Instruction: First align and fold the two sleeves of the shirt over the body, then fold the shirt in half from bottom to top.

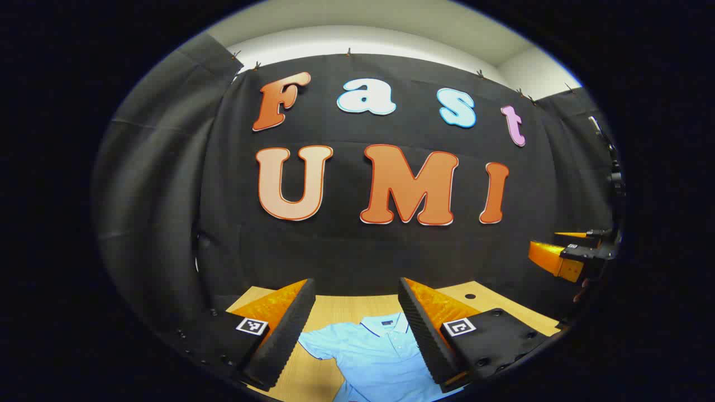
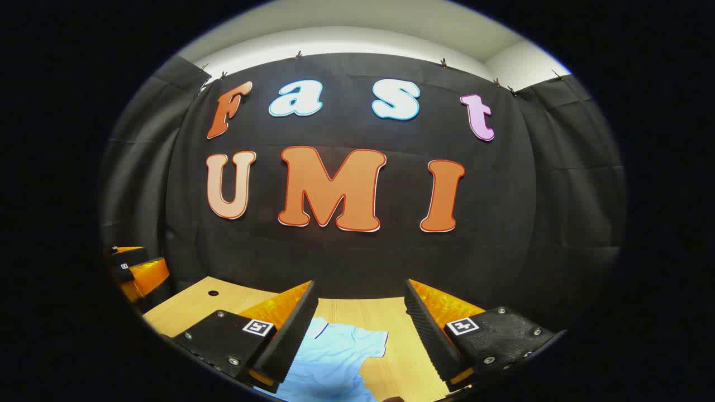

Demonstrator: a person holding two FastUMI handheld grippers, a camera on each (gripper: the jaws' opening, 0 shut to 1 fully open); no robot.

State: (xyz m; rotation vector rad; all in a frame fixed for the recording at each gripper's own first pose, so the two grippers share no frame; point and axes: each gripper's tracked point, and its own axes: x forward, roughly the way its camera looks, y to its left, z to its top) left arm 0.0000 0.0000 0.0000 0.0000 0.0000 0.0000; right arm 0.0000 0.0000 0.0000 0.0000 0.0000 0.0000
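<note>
A light blue polo shirt (image 1: 374, 352) lies flat on the wooden table (image 1: 346, 307), collar toward the far wall. In the left gripper view my left gripper (image 1: 356, 290) hovers above the shirt's collar and chest, open with nothing between its fingers. One short sleeve (image 1: 321, 343) spreads out to the left. In the right gripper view my right gripper (image 2: 360, 287) hangs open over the shirt (image 2: 335, 357), above its other sleeve (image 2: 368, 340), also holding nothing. The right gripper (image 1: 561, 251) appears at the far right edge of the left gripper view, and the left gripper (image 2: 137, 268) at the far left edge of the right gripper view.
The black cloth wall stands just behind the table's far edge. A small round hole (image 2: 213, 292) sits in the tabletop near one back corner. Bare wood (image 2: 402, 346) lies beside the sleeve.
</note>
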